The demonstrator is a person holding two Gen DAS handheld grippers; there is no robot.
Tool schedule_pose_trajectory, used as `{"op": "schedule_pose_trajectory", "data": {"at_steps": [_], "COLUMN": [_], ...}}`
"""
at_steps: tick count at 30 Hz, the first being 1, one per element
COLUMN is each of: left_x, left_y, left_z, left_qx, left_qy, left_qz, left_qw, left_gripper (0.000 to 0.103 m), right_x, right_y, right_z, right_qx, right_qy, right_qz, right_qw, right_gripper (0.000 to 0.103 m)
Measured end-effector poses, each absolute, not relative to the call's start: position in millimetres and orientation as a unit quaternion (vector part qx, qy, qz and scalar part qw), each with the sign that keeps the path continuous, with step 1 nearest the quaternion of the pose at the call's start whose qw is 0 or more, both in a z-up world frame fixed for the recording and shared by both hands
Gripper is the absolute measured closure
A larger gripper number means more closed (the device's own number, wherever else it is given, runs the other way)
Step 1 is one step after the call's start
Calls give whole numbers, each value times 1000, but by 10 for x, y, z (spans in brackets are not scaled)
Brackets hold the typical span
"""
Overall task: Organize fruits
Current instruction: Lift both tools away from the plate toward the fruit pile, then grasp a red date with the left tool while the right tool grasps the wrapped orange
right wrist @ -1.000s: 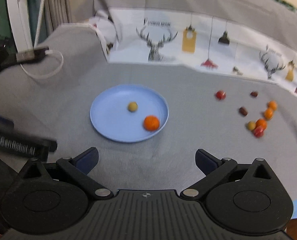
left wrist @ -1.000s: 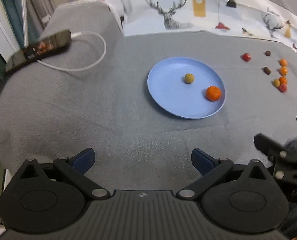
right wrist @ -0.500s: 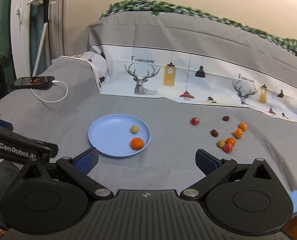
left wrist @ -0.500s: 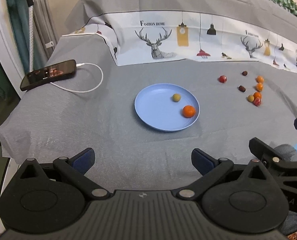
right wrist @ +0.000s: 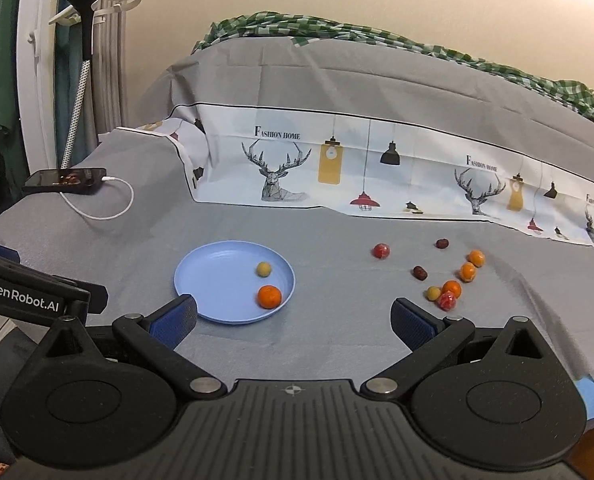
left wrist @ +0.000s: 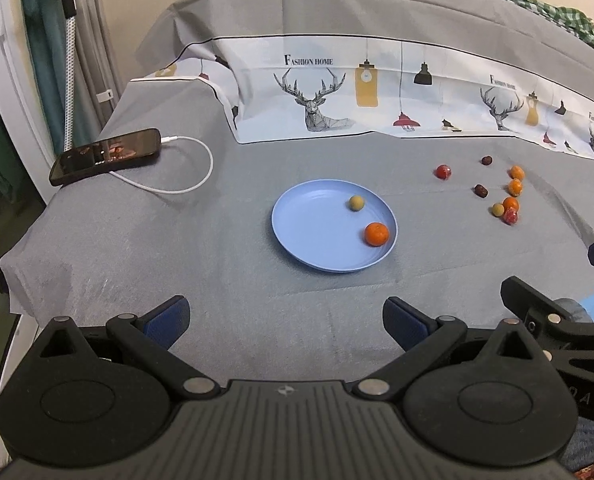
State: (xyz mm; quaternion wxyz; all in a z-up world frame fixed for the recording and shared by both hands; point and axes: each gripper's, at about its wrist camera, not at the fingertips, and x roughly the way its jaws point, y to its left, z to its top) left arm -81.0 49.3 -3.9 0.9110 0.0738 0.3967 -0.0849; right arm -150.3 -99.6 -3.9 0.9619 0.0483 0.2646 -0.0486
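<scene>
Blue plate (left wrist: pixel 297 220) on grey tabletop (left wrist: pixel 137 248) holds orange fruit (left wrist: pixel 376 234), tan fruit (left wrist: pixel 356 203); loose fruits (right wrist: pixel 449 280) right of plate. Left hand-held gripper (left wrist: pixel 284 320), right hand-held gripper (right wrist: pixel 293 318) wide apart, empty. Fruits likely light, round, roll-prone, soft; pinch across middle

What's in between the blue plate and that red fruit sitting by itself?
Nothing but bare grey cloth lies between the blue plate and the lone red fruit. The right wrist view shows it best.
</scene>
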Motion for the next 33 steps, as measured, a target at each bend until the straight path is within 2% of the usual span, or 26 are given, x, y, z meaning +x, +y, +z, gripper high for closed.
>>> {"op": "schedule_pose_trajectory", "data": {"at_steps": [13, 22, 33], "left_x": [-629, -445, 90], "left_y": [336, 143, -668], "left_z": [-194, -291, -432], "left_qx": [101, 112, 132], "left_qy": [417, 433, 451], "left_qz": [-90, -86, -123], "left_qw": [899, 890, 874], "left_gripper": [0, 0, 0], "right_x": [-1393, -1263, -1128], "right_y": [-1108, -1511, -2389], "right_z": [-138, -328, -619], "right_qx": [66, 126, 161], "right_qy": [278, 295, 305], "right_qz": [-54, -94, -187], "right_qw": [957, 943, 920], "right_gripper": [1, 1, 1]}}
